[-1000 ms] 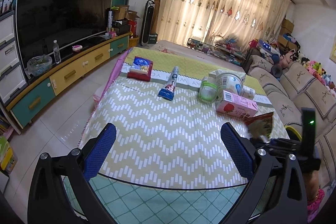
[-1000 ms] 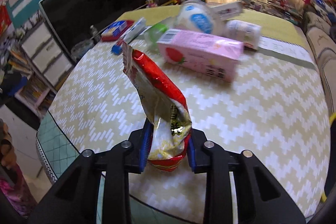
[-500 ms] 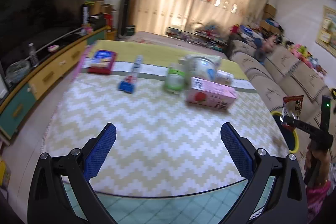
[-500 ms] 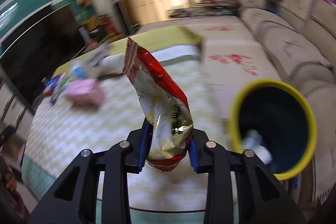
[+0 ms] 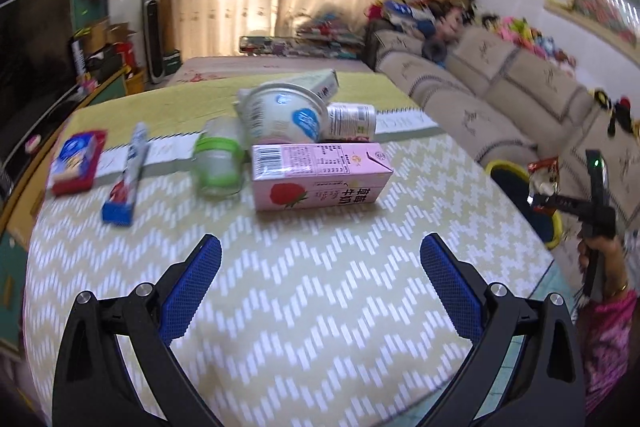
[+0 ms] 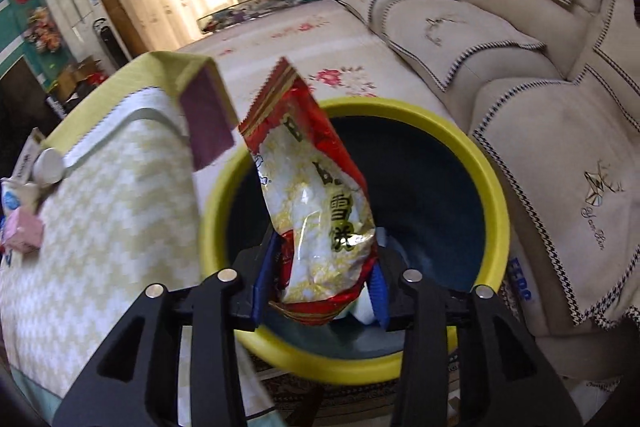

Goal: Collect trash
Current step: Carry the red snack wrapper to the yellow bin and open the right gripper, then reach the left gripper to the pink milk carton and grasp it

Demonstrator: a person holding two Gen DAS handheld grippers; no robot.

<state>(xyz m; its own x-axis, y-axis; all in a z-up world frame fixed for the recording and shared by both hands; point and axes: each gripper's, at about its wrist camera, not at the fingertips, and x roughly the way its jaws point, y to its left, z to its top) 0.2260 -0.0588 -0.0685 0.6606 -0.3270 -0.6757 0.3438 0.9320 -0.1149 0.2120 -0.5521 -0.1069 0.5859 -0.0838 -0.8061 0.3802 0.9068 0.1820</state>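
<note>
Living room: beige sofa (image 6: 500, 39), counter (image 5: 320, 287) under a yellow-and-white zigzag cloth. Right gripper (image 6: 320, 283) holds over the yellow-rimmed bin (image 6: 492, 187), dark blue inside. Its jaws have just been opening; snack wrapper (image 6: 316, 211) stands upright between the blue pads, barely held if at all. Wrapper: crinkled, red edges, gold-and-white face, serrated top. Left gripper (image 5: 320, 267) over the counter, jaws wide, empty. Pink carton (image 5: 320, 175) lies beyond it.

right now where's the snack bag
In the right wrist view the snack bag stands between the right tongs, whose jaws have just been opening, directly over the yellow-rimmed bin between table and sofa.
</note>
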